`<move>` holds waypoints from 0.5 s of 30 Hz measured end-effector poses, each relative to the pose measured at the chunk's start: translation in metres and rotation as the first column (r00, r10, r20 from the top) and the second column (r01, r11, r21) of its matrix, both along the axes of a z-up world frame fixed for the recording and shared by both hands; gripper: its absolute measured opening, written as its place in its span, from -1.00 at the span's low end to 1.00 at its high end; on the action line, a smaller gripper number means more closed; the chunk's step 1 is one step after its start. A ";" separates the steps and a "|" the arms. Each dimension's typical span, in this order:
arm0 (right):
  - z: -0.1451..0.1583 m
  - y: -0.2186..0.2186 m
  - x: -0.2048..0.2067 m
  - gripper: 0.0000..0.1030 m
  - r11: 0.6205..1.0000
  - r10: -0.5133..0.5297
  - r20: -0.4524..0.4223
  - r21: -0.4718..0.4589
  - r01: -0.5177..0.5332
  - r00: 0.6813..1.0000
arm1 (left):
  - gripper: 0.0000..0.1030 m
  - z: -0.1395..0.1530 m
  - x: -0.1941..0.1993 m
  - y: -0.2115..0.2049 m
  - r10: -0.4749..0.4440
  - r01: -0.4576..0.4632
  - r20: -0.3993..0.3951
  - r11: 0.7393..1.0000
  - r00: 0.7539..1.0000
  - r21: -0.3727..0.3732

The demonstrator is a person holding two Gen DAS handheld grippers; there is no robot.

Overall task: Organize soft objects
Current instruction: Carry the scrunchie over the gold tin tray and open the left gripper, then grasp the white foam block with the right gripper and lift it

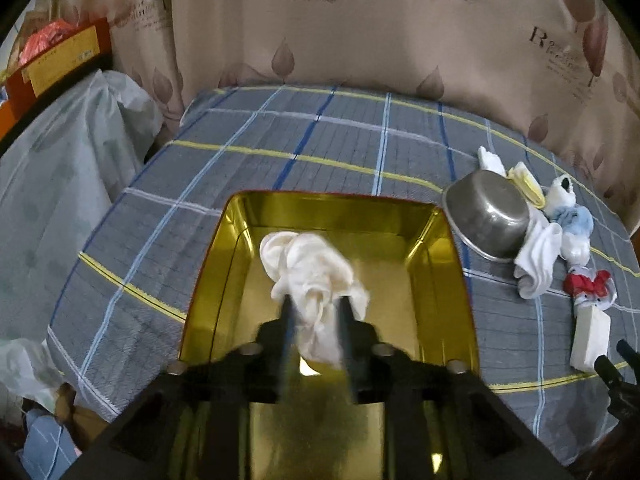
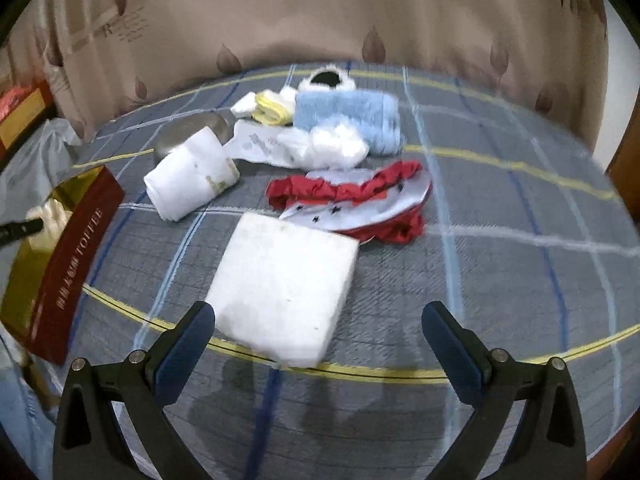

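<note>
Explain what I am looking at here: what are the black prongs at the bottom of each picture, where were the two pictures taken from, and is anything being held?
No robot is here. A person holds a two-finger gripper in each hand, and a fisheye camera on each looks forward along its fingers, so the prongs are the fingers.

The left-wrist picture shows the left gripper over a gold-lined tin. A cream cloth hangs between its fingers; blur hides whether they still press it.

The right-wrist picture shows the right gripper open and empty, just short of a white foam block.

All of this lies on a plaid cover. Beyond the block lie a red-trimmed garment, a white roll, a fluffy blue piece and a metal bowl.
</note>
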State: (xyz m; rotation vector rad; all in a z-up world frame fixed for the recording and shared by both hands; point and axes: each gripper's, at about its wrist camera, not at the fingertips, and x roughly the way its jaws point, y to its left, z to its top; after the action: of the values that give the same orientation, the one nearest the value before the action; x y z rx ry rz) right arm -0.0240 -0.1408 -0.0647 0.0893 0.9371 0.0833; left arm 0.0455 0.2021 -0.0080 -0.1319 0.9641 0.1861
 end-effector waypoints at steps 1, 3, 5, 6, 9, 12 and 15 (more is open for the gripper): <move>-0.002 0.000 0.003 1.00 1.000 -0.009 -0.013 0.017 0.010 1.000 | -0.27 0.000 -0.001 0.000 0.011 -0.011 0.009 1.000 1.000 0.005; -0.006 0.000 0.009 1.00 0.998 -0.037 -0.055 0.043 0.039 0.998 | -0.23 0.004 -0.005 0.001 0.047 -0.047 0.037 0.999 0.998 0.021; -0.010 0.000 0.014 1.00 0.994 -0.041 -0.096 0.096 0.051 0.994 | -0.18 0.011 -0.011 0.001 0.069 -0.070 0.055 0.997 0.996 0.027; -0.011 0.001 0.015 1.00 0.992 -0.052 -0.102 0.110 0.063 0.993 | -0.15 0.017 -0.015 0.000 0.081 -0.083 0.066 0.996 0.995 0.031; -0.010 0.007 0.021 1.00 0.991 -0.068 -0.116 0.104 0.080 0.991 | -0.12 0.030 -0.022 -0.002 0.087 -0.088 0.070 0.996 0.994 0.019; -0.009 0.013 0.024 0.99 0.994 -0.066 -0.116 0.074 0.075 0.991 | -0.12 0.044 -0.034 -0.010 0.085 -0.087 0.060 0.996 0.995 0.030; -0.014 0.013 0.024 0.32 0.995 -0.051 -0.126 0.079 0.061 0.991 | -0.12 0.055 -0.051 -0.021 0.065 -0.066 0.055 0.998 0.996 0.010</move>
State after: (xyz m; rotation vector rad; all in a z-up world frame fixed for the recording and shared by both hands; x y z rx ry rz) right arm -0.0003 -0.1273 -0.0788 0.1992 1.0542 0.0654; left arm -0.0053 0.1806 0.0474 -0.1567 0.9049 0.2475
